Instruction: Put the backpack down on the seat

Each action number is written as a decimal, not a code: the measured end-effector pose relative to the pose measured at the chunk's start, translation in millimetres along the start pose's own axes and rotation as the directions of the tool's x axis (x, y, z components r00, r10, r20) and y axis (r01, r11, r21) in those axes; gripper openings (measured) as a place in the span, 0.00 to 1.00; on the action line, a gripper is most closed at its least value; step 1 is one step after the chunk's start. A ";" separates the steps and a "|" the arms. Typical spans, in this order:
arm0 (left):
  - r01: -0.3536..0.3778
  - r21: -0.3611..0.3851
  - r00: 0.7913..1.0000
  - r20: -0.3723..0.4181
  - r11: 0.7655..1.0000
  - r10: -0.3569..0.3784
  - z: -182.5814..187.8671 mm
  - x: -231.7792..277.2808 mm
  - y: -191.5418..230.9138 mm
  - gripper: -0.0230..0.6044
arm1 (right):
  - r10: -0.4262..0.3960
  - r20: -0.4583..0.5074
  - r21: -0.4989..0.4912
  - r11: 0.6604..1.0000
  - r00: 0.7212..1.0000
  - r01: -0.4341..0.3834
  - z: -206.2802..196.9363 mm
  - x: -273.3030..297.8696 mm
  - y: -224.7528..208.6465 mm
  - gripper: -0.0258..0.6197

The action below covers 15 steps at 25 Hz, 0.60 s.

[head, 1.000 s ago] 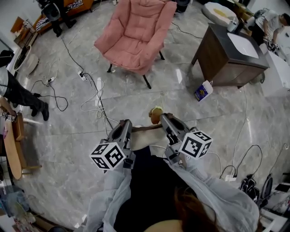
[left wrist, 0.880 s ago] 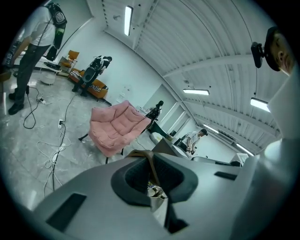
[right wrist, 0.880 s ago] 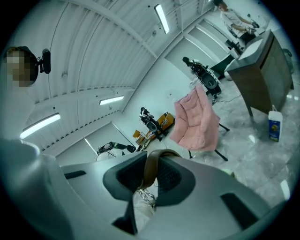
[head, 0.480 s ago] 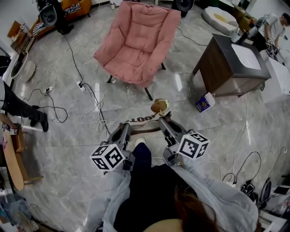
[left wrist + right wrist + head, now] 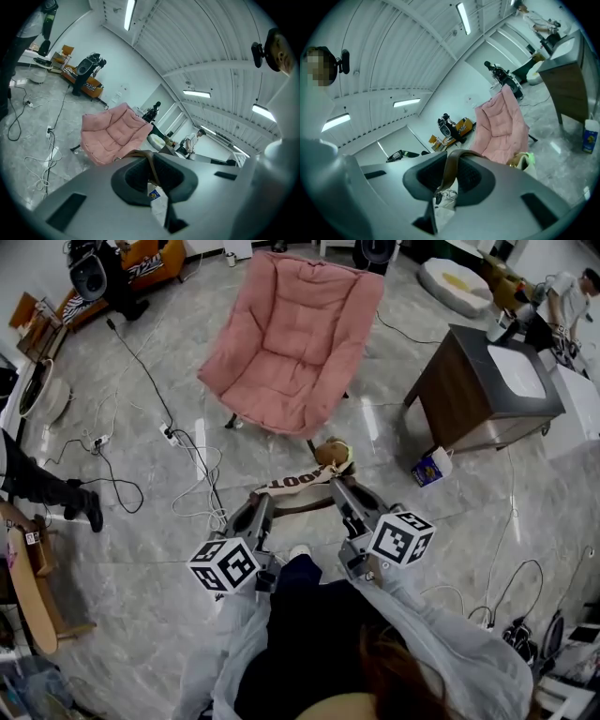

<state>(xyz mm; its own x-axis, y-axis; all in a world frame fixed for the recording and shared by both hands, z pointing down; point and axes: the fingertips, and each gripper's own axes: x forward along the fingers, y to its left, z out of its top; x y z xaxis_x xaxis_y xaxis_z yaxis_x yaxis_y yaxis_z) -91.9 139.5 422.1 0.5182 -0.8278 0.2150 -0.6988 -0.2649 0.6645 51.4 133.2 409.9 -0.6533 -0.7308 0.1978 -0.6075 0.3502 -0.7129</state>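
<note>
- Pink padded chair (image 5: 295, 338) is standing on the grey marble floor (image 5: 141, 521), ahead of both grippers, with nothing lying on its seat.
- Left gripper (image 5: 261, 505) is pinching the brown strap (image 5: 302, 505); in the left gripper view its dark pads are pressing together on the thin band (image 5: 151, 164).
- Right gripper (image 5: 339, 489) is clamping the same brown strap further along, its jaws squeezing the band (image 5: 451, 168) in the right gripper view.
- Backpack (image 5: 292, 484) is hanging from that strap between the two grippers, in front of the person and short of the chair, not touching the seat.
- Only its top is showing in the head view: a pale band with dark lettering and a tan plush charm (image 5: 330, 454) just beyond the right gripper.
- Dark wooden cabinet (image 5: 473, 390) is standing to the right of the chair, and a blue and white carton (image 5: 431, 467) is sitting on the floor near its corner.
- White and black cables (image 5: 192, 460) are trailing over the floor to the chair's left.
</note>
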 end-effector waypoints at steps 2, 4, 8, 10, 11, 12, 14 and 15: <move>0.005 -0.005 1.000 -0.004 1.000 -0.005 4.2 2.3 8.1 0.08 | -0.007 -0.007 -0.002 1.000 1.000 0.007 -1.6 10.1 -1.5 0.13; 0.005 -0.004 1.000 -0.006 1.000 -0.005 7.6 3.2 13.9 0.08 | -0.016 -0.016 0.010 1.000 1.000 0.016 -4.3 17.2 -2.9 0.13; -0.008 -0.012 1.000 -0.006 1.000 0.008 9.7 -1.6 20.2 0.08 | -0.021 -0.042 0.020 1.000 0.999 0.022 -13.8 20.0 -0.5 0.13; -0.012 -0.009 1.000 -0.001 1.000 0.012 11.6 -5.1 23.2 0.08 | -0.014 -0.045 0.006 1.000 0.999 0.014 -17.0 22.1 2.5 0.13; -0.017 -0.009 1.000 0.002 1.000 0.017 13.3 -6.0 25.7 0.08 | -0.009 -0.046 0.004 1.000 0.999 0.009 -18.0 24.4 3.9 0.13; -0.023 -0.013 1.000 0.004 1.000 0.023 14.5 -6.5 28.2 0.08 | -0.004 -0.049 0.007 1.000 0.999 0.005 -19.2 26.4 4.9 0.13; -0.037 -0.027 0.999 0.003 0.999 0.037 13.8 -7.8 32.3 0.08 | 0.002 -0.059 0.019 1.000 0.998 0.000 -22.3 28.5 4.8 0.13; -0.045 -0.030 0.999 0.000 0.999 0.045 12.5 -7.9 33.9 0.08 | 0.004 -0.063 0.025 1.000 0.998 -0.002 -23.2 29.8 3.7 0.13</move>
<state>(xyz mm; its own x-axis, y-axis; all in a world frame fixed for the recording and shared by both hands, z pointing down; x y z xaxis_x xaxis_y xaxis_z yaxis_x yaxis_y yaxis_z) -125.8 130.9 433.9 0.4865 -0.8387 0.2448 -0.7061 -0.2124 0.6755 19.2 126.3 428.8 -0.6828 -0.6910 0.2372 -0.5944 0.3367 -0.7302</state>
